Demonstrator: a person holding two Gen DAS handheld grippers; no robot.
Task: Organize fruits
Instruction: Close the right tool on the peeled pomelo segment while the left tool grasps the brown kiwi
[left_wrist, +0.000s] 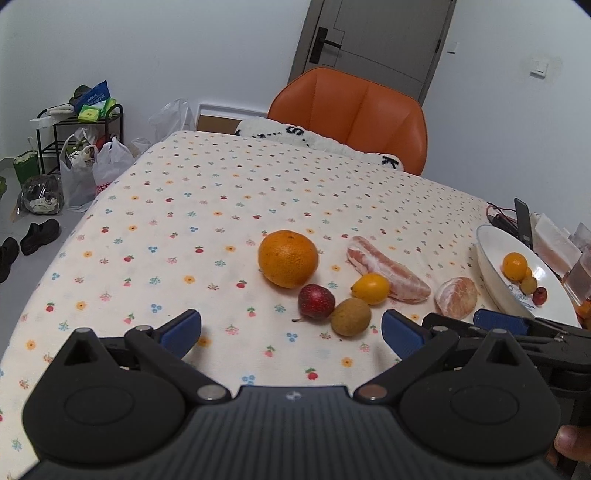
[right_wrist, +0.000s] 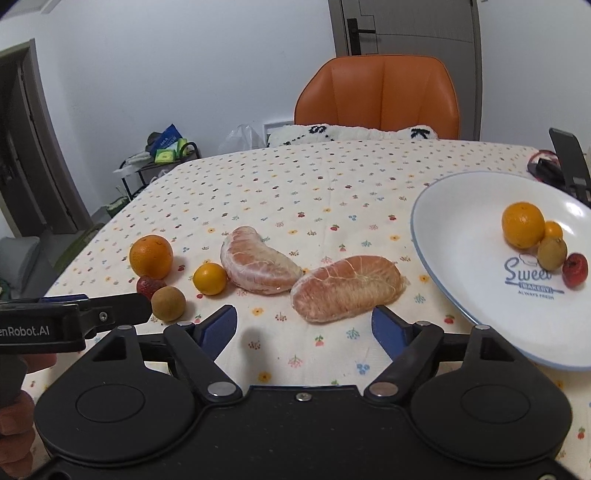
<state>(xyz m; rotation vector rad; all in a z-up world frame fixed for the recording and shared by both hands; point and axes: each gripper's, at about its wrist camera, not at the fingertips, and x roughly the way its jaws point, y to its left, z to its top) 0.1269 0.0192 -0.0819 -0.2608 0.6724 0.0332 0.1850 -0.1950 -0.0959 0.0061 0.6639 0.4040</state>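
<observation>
On the flowered tablecloth lie a large orange (left_wrist: 288, 258), a small red fruit (left_wrist: 316, 301), a brown round fruit (left_wrist: 350, 316), a small yellow-orange citrus (left_wrist: 371, 288) and two peeled pomelo segments (left_wrist: 388, 274) (left_wrist: 456, 297). My left gripper (left_wrist: 291, 332) hovers open just in front of the red and brown fruits. My right gripper (right_wrist: 304, 326) is open, its jaws on either side of the nearer pomelo segment (right_wrist: 347, 288). The white plate (right_wrist: 461, 236) at right holds an orange (right_wrist: 522, 224), a small citrus, a brown fruit and a red fruit.
An orange chair (right_wrist: 380, 92) with a fluffy cushion stands at the table's far side. A dark stand (right_wrist: 569, 158) and cables sit behind the plate. Bags, a rack (left_wrist: 74, 129) and shoes are on the floor at left.
</observation>
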